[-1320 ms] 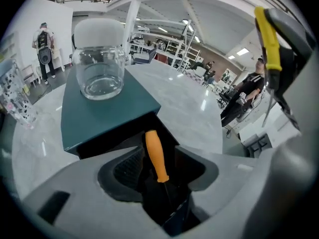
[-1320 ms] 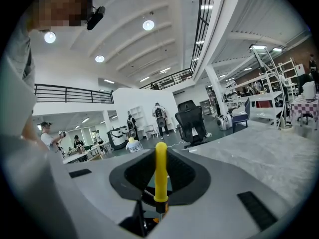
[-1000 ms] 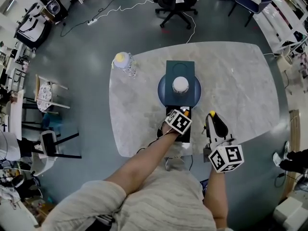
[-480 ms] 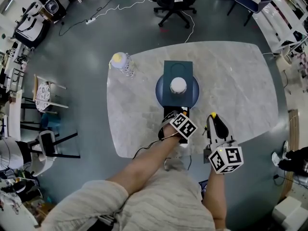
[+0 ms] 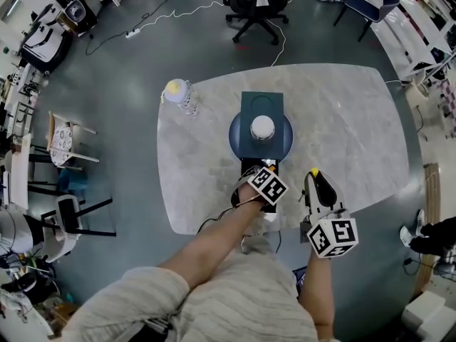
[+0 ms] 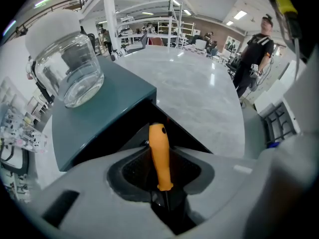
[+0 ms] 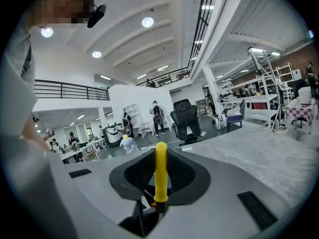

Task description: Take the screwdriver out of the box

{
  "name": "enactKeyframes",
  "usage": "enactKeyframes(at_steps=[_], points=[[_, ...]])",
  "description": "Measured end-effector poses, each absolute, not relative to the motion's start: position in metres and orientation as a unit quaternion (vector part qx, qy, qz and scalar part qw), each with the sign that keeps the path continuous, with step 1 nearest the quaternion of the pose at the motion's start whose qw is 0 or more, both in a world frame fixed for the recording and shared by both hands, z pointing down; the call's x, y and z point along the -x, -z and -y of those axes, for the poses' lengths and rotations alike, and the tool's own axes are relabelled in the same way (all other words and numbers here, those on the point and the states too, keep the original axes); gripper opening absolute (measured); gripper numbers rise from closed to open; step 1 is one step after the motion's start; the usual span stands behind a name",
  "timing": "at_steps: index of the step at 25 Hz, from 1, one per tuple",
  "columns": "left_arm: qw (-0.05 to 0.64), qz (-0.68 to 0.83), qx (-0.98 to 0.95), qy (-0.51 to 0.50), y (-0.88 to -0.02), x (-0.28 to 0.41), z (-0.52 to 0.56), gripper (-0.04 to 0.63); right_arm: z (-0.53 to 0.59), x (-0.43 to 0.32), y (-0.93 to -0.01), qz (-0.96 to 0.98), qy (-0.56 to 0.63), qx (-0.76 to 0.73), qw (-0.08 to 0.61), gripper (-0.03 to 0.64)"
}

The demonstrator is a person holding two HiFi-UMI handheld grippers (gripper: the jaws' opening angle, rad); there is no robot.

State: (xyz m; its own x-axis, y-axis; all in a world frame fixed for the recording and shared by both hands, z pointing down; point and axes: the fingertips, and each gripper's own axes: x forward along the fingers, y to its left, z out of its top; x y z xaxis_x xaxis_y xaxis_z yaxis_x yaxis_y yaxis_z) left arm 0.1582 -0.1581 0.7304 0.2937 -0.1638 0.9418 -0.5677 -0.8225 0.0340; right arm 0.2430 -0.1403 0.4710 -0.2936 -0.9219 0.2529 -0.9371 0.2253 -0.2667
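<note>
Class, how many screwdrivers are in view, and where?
2. The left gripper, fingers just closing, grips the orange-handled screwdriver at the dark teal box; the right gripper holds the yellow-handled screwdriver. Others may be hidden.

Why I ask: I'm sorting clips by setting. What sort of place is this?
Probably a large open lab or workshop hall, judging by the office chair on the bare floor, the metal shelving racks and a railed upper gallery.

From the head view, the left gripper (image 5: 265, 187) covered the open end of the box (image 5: 261, 104), hiding the orange screwdriver (image 6: 160, 153) that its jaws had just been closing around. That tool's shaft sank into darkness between the jaws. The yellow screwdriver's (image 7: 160, 171) shaft likewise vanished inside the right gripper (image 5: 315, 182).
</note>
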Motion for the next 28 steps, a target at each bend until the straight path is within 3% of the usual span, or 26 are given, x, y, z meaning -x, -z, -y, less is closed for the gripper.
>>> enactKeyframes(at_steps=[11,28], points=[[0.253,0.247,-0.810,-0.468,-0.706,-0.151,0.156,0.117,0.139,-0.235,-0.464,0.788,-0.179,-0.589,0.022,0.067],[0.222,0.262,-0.897,-0.279,-0.585,-0.137,0.174,0.117,0.148,-0.198,-0.438,0.805,-0.151,-0.574,0.011,0.067]])
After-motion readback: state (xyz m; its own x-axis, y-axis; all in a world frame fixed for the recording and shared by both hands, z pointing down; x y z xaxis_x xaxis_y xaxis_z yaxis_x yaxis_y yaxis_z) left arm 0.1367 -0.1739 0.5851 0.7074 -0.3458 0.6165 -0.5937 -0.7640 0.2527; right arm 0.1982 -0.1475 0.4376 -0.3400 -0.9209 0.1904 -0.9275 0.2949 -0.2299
